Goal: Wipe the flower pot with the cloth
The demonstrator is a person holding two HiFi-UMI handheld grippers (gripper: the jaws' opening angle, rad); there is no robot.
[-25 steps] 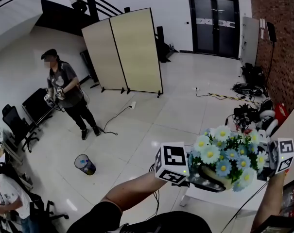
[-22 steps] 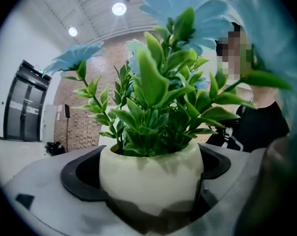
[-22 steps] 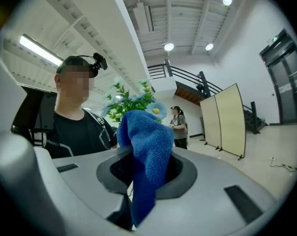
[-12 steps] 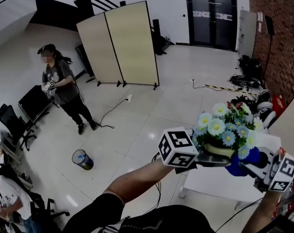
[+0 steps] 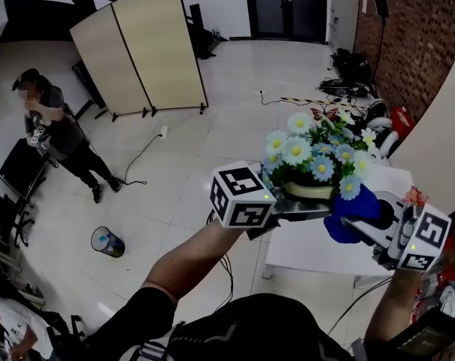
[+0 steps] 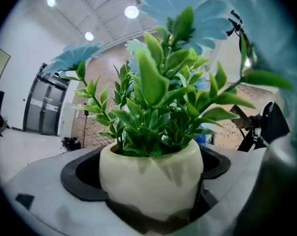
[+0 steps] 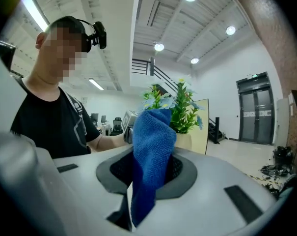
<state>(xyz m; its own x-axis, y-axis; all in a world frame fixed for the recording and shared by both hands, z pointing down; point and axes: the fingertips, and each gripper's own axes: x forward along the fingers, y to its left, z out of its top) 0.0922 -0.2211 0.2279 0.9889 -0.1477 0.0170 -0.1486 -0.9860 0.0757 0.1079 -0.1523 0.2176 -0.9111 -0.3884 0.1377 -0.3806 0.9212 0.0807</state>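
Observation:
A cream flower pot [image 6: 150, 178] with green leaves and pale blue and white daisies [image 5: 313, 153] is held in the air, my left gripper [image 5: 291, 213] shut on it. Its rim [image 5: 311, 192] shows under the flowers in the head view. My right gripper [image 5: 370, 228] is shut on a blue cloth [image 7: 150, 159], which bunches [image 5: 353, 215] against the pot's right side. In the right gripper view the pot [image 7: 183, 140] stands just behind the cloth.
A white table [image 5: 325, 239] lies below the grippers. A brick wall [image 5: 415, 43] and cables [image 5: 325, 100] are at the right. A person [image 5: 50, 138] stands far left near folding screens [image 5: 141, 51]; a bin [image 5: 107, 241] is on the floor.
The pot has been lifted and swung left. My right gripper has dropped from beside the flowers to the pot's lower right side, and the blue cloth now shows against the pot.

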